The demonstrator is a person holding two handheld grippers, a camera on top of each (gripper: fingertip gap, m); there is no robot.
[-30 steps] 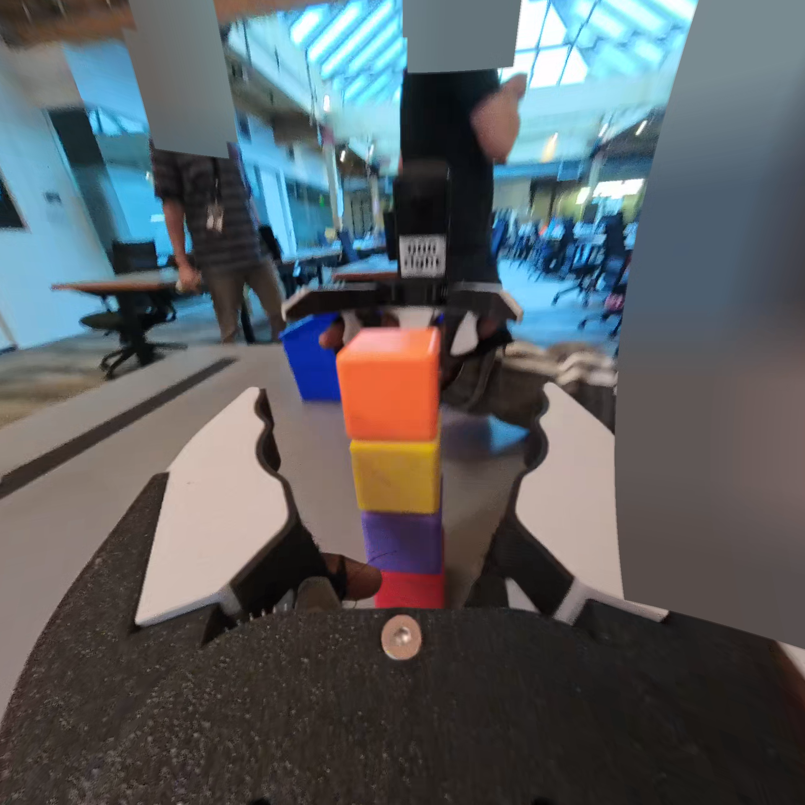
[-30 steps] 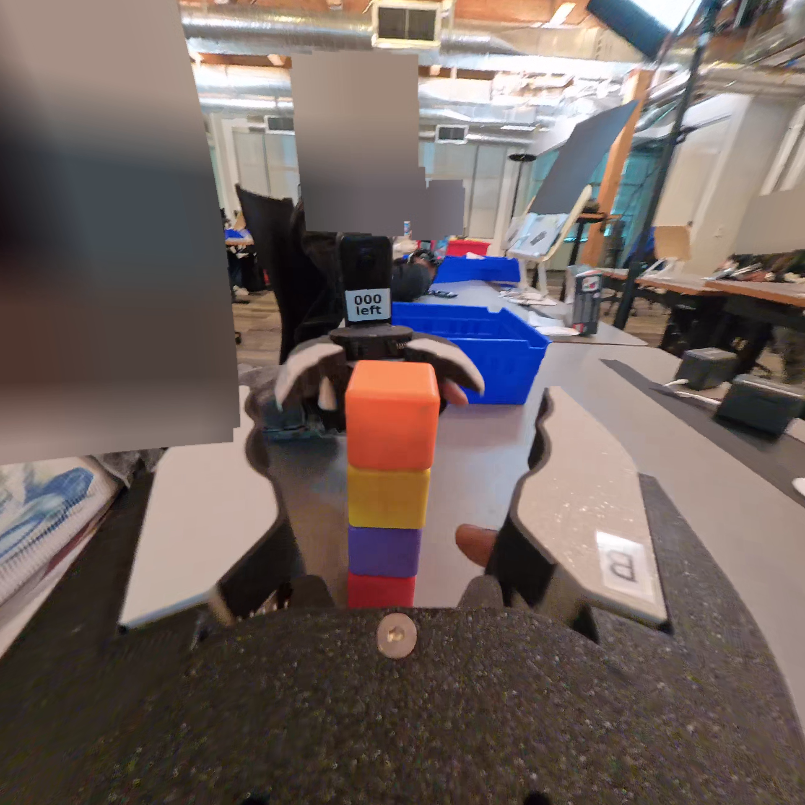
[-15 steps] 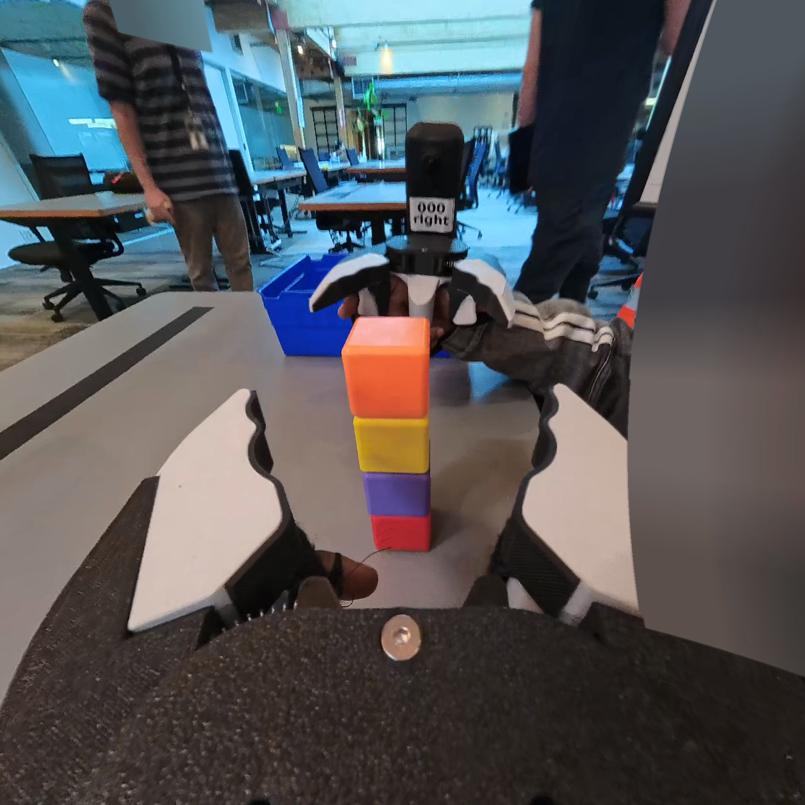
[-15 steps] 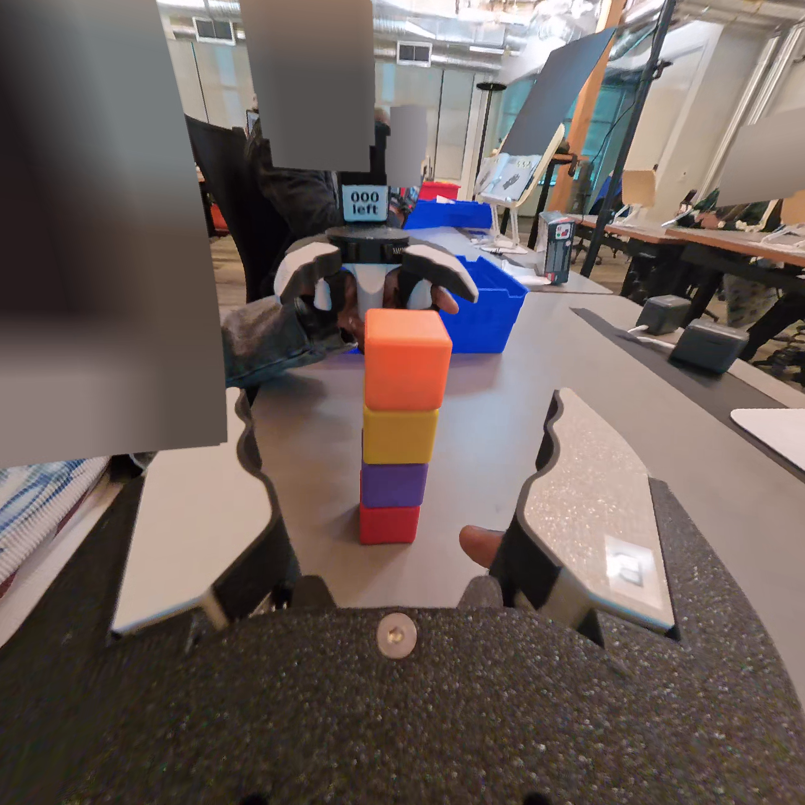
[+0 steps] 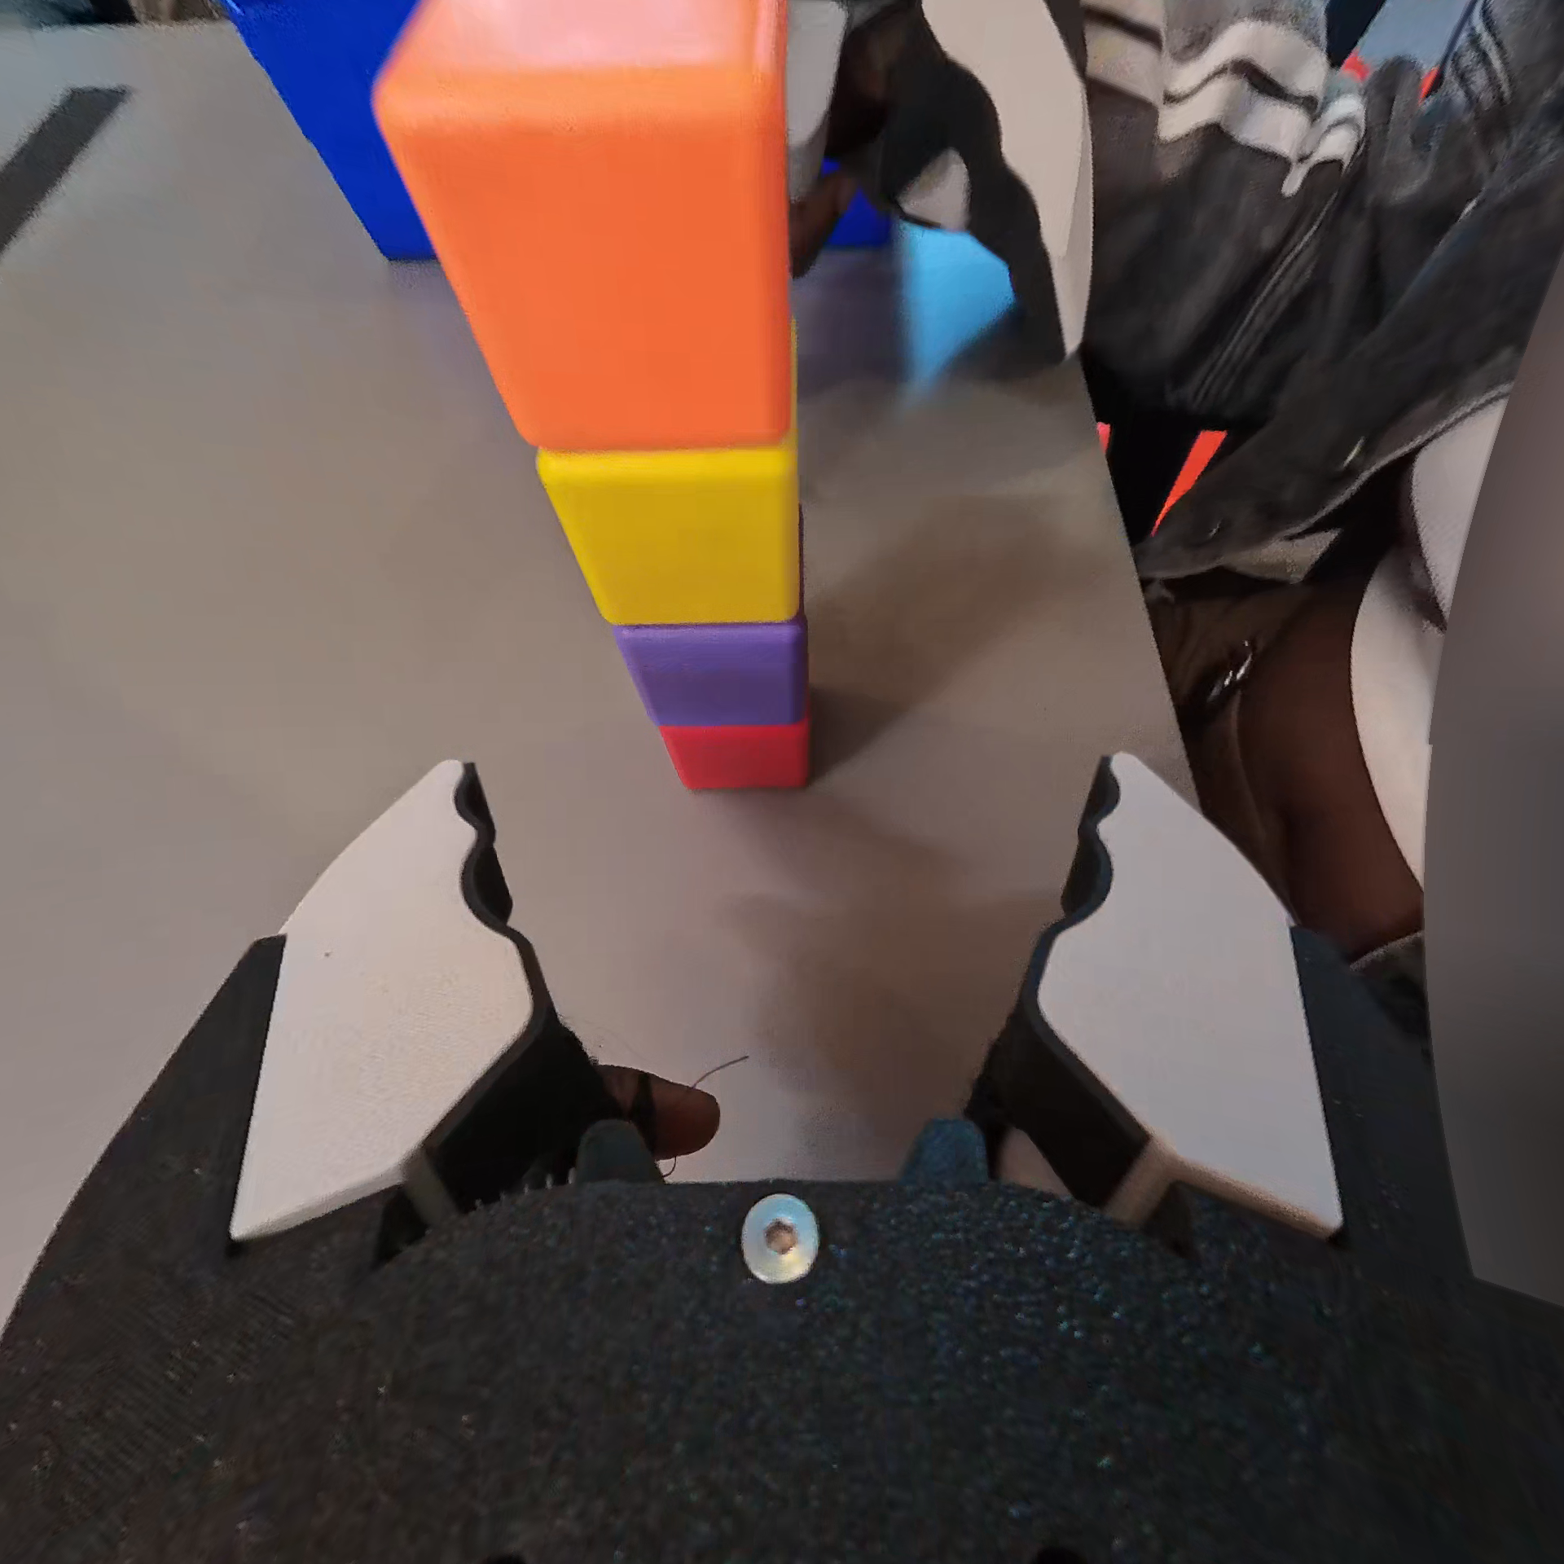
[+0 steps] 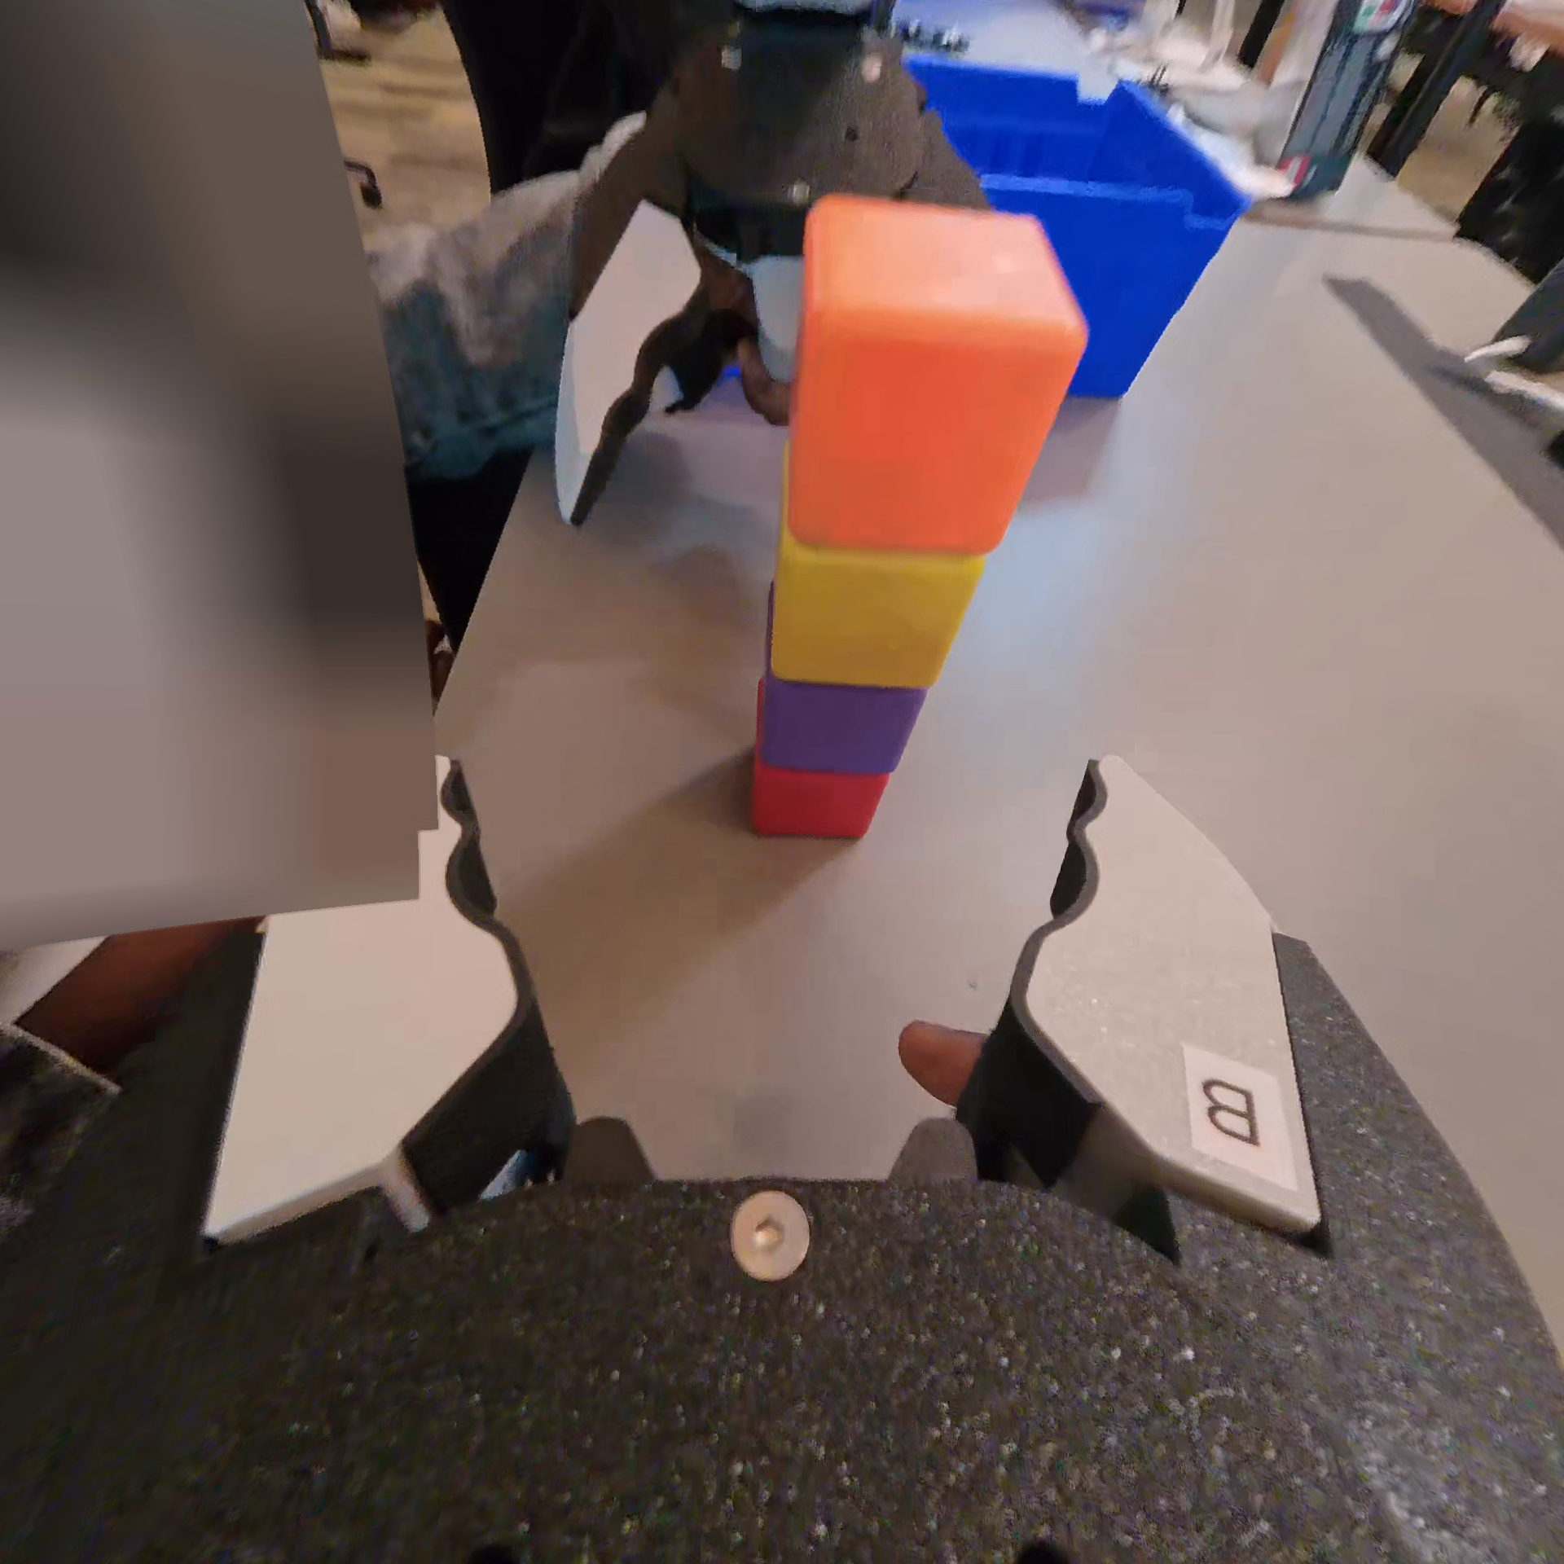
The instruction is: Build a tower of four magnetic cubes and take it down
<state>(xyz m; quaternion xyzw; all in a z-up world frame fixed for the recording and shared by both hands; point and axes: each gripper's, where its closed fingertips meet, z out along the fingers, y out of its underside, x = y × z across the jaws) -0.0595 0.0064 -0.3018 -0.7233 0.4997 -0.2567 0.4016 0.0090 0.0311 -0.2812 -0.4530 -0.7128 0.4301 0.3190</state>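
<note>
Orange cube (image 5: 609,228) atop yellow cube (image 5: 685,537), purple cube (image 5: 719,673) and red cube (image 5: 740,753), stacked upright on grey surface (image 5: 212,592). Left tongs (image 5: 783,846) spread wide, bare, short of the tower. Right tongs (image 6: 774,846) likewise wide and bare, opposite side. Blue bin (image 6: 1100,212) beyond.

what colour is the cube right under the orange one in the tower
Yellow. The yellow cube sits directly beneath the orange cube, clearest in the left wrist view.
</note>
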